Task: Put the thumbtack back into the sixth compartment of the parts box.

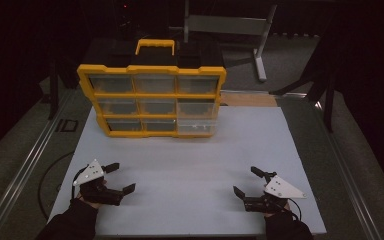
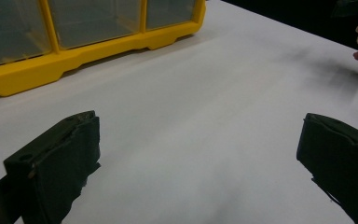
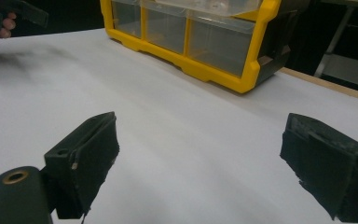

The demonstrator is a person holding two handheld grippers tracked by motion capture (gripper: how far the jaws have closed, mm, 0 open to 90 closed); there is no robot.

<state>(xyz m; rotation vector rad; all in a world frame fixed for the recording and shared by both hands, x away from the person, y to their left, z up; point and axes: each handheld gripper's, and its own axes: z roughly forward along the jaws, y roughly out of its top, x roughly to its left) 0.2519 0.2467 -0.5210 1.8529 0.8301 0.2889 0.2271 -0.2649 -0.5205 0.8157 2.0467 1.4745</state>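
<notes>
A yellow organiser case (image 1: 152, 100) with clear drawers in three rows stands upright at the far middle of the white table (image 1: 190, 165); its handle points up. Its lower edge (image 2: 74, 58) lies far ahead in the left gripper view, and its right corner (image 3: 242, 70) appears in the right gripper view. My left gripper (image 1: 121, 177) rests low over the near left of the table, open, nothing between its jaws. Near the front right, my right gripper (image 1: 246, 181) is open and holds nothing. Both are well short of the case.
The white table ends close behind both hands at the front edge. A wooden strip (image 1: 247, 99) and a metal stand leg (image 1: 260, 65) lie beyond the case at the back right. Dark floor and rails flank the table.
</notes>
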